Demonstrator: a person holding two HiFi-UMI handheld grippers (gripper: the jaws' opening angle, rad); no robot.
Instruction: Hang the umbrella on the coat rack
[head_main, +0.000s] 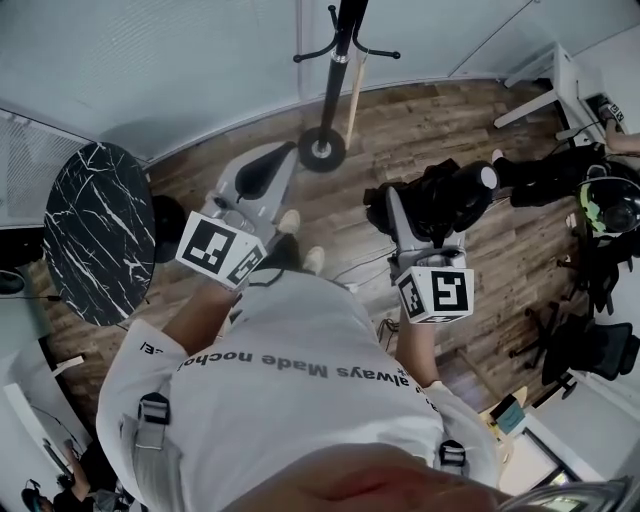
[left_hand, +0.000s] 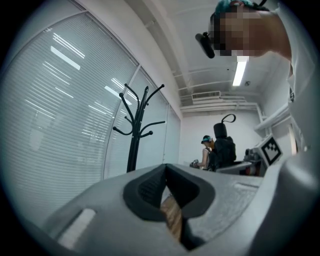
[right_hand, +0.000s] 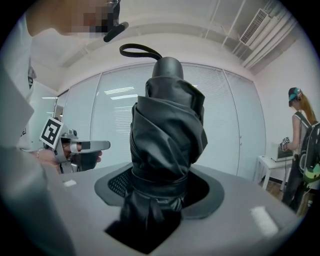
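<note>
**Umbrella clamped in right gripper, not on the rack yet**

Right gripper (right_hand: 157, 186) is gripping the umbrella (right_hand: 167, 125). Jaws are standing fairly wide, with both pads pressing the folded black canopy just below its wrap band. The umbrella is standing upright out of the jaws, with the handle end on top. Its wrist strap (right_hand: 140, 50) is looping up and to the left from the handle.

Left gripper (left_hand: 165, 168) is carrying nothing. Its jaw tips are meeting, and only a thin slit is showing below them, with wooden floor (head_main: 420, 130) visible through it.

In the head view both grippers are sitting out in front of the person's white T-shirt (head_main: 300, 370). They are side by side but apart, both pointing toward the coat rack (head_main: 335, 70). The rack is standing on its round base (head_main: 322, 148) by the curved glass wall with blinds (left_hand: 65, 100). It is clear of both grippers, and nothing is touching it. Its hooks are looking bare in the left gripper view.

The umbrella is sitting right of the rack base and well short of it.

Also around:
- A round black marble table (head_main: 95, 230) is standing to the left.
- A white desk (head_main: 550, 85) is standing at far right.
- A second person with a backpack (right_hand: 300, 145) is standing by the desk, facing away.
</note>
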